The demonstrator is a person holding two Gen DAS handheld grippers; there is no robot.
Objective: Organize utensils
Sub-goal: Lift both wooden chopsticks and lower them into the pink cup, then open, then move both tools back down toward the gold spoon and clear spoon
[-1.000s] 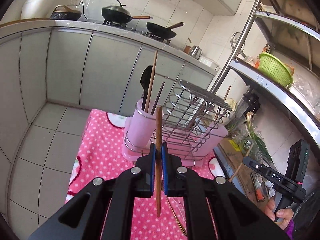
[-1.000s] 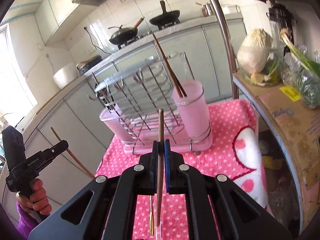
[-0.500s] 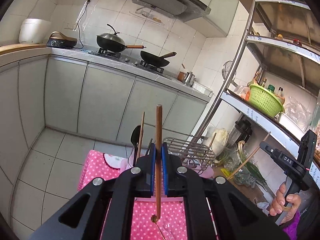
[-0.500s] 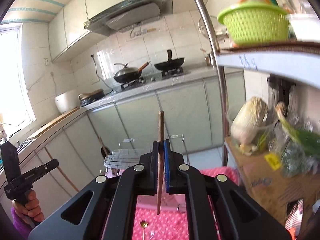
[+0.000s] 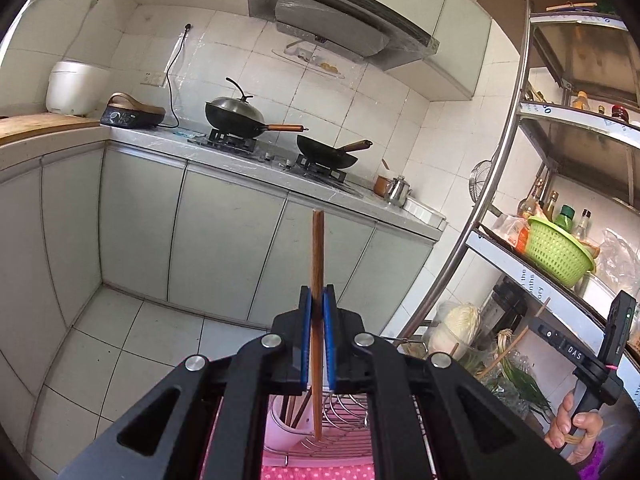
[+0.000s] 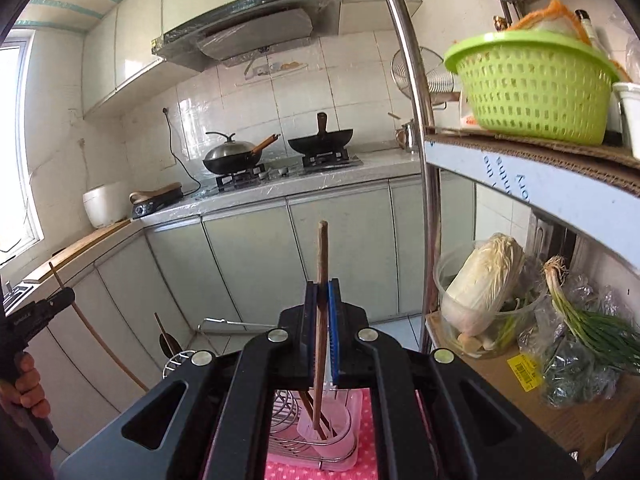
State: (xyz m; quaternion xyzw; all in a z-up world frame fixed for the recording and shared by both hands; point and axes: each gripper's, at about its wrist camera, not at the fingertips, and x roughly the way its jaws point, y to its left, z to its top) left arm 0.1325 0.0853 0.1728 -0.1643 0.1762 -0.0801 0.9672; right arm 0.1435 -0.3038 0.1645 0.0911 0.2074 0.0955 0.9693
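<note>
**Two chopsticks in the air, cup half filled**

Each gripper is clamped on one chopstick: left gripper (image 5: 316, 332) on its chopstick (image 5: 317, 256), right gripper (image 6: 321, 332) on its own (image 6: 322, 264). The pink cup (image 6: 332, 436), at six o'clock below, already holds a few; these two remain to drop in

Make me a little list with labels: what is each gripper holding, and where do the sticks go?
left gripper: shut on a wooden chopstick, held upright
right gripper: shut on another wooden chopstick, nearly upright
holder: pink cup in a wire rack, chopsticks already inside
underneath: pink dotted cloth
</note>
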